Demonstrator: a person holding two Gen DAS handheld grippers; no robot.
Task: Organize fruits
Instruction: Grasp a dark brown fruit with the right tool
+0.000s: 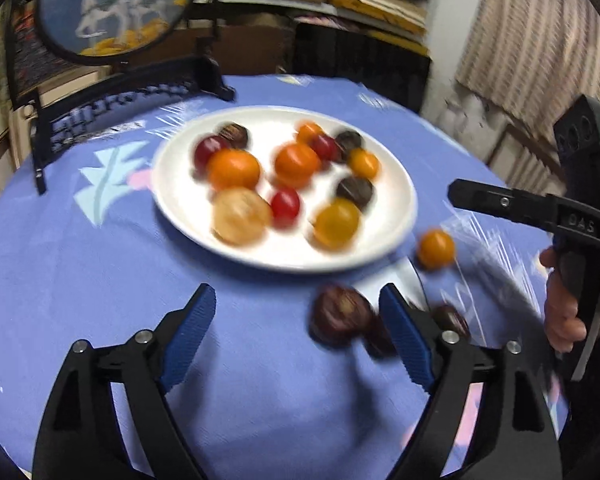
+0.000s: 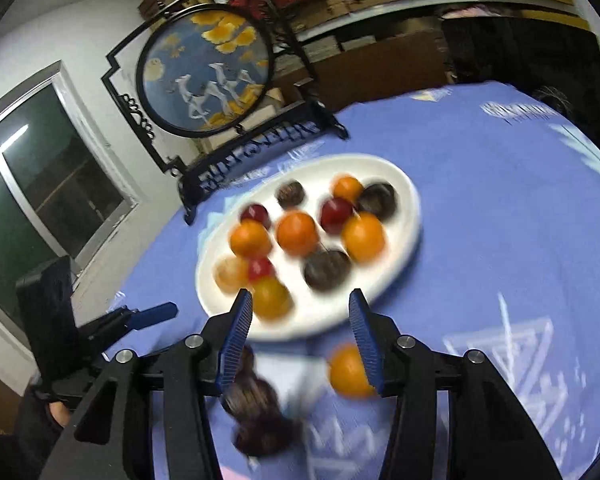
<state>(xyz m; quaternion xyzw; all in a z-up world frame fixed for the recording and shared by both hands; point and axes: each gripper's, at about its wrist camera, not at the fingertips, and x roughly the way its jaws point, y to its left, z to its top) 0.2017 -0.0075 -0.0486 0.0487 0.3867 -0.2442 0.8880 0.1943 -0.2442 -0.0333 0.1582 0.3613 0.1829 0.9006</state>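
Observation:
A white plate (image 1: 400, 184) (image 2: 408, 216) on the blue tablecloth holds several orange, red, yellow and dark fruits. My left gripper (image 1: 296, 296) hangs open in front of it, over the cloth. A blurred dark purple fruit (image 1: 340, 316) lies on the cloth just inside its right finger, without being pinched. Another dark fruit (image 1: 452, 318) shows behind that finger. My right gripper (image 2: 300, 300) is open over the plate's near rim. A loose orange fruit (image 1: 436, 248) (image 2: 350, 372) rests on the cloth against the inner side of its right finger. Blurred dark fruits (image 2: 256, 412) lie under its left finger.
A round painted screen on a black stand (image 1: 112, 12) (image 2: 204, 68) stands at the table's far left. Shelves of boxes fill the back wall. A hand (image 1: 568, 312) grips the right tool at the right edge. A window (image 2: 40, 168) is at the left.

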